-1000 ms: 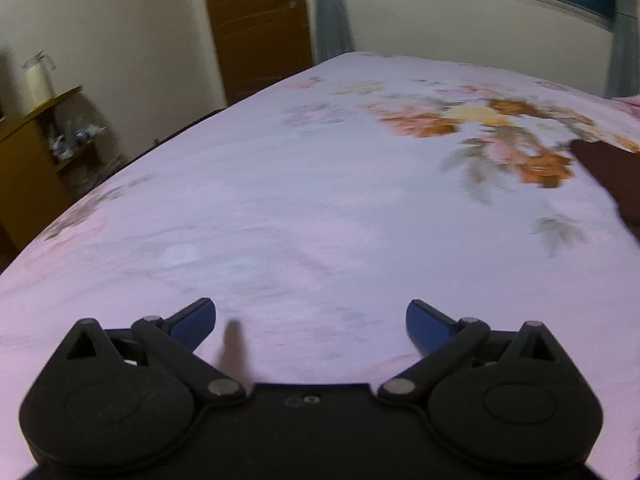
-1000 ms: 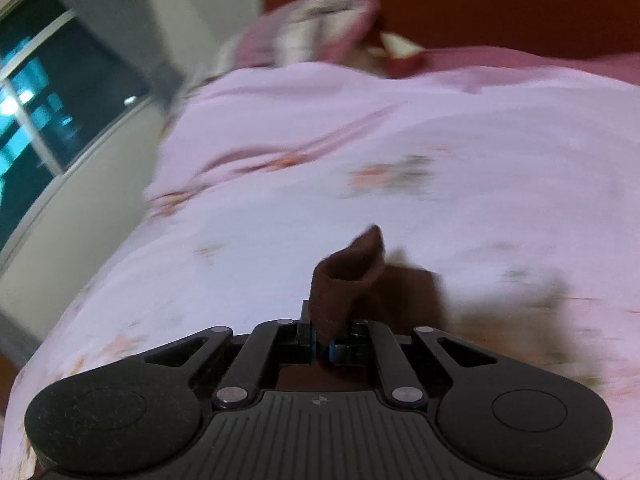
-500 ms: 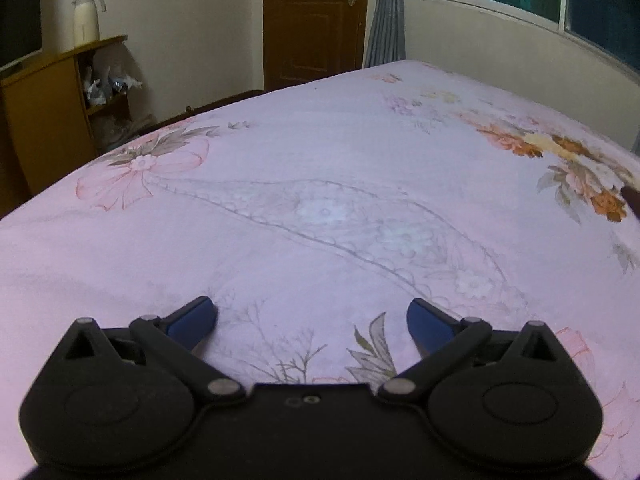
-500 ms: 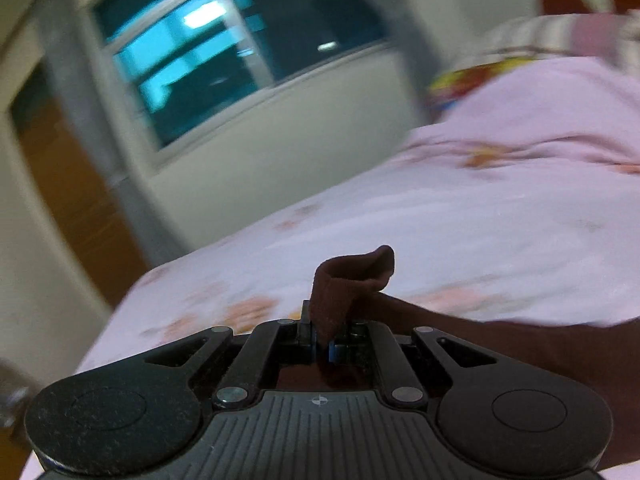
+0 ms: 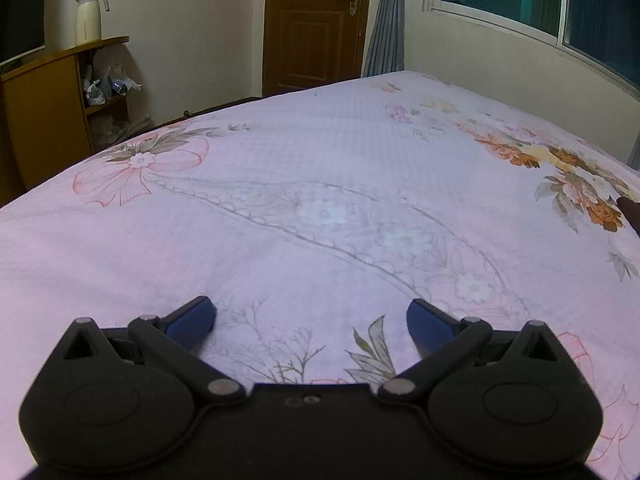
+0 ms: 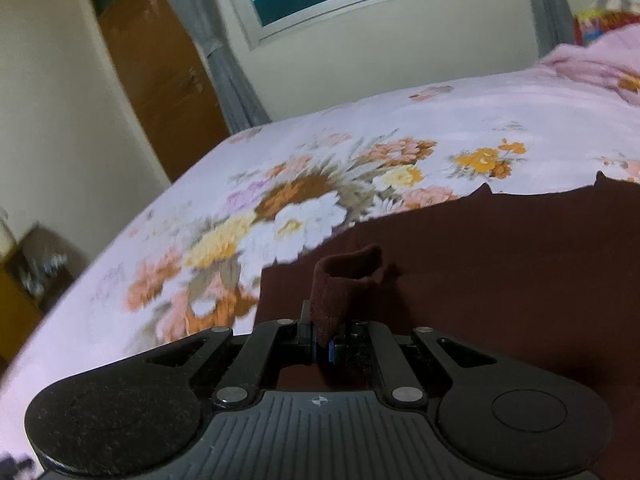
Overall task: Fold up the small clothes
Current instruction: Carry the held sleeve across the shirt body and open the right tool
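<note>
A: What does each gripper hold?

B: The right gripper (image 6: 326, 350) is clenched on a pinched edge of the dark brown garment (image 6: 500, 280), which lies flat on the bed (image 6: 328, 128) towards its window-side edge. The left gripper (image 5: 311, 314) is spread wide and empty above the floral bedsheet (image 5: 320, 184).

A: How should the garment handle?

B: Probably light, soft and limp, a fine knit with a hemmed border; it is best gripped at corners or hems.

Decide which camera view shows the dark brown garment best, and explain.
The right wrist view: the garment spreads across the bedsheet, a fold pinched in the right gripper. The left wrist view catches only a dark sliver at its right edge.
</note>
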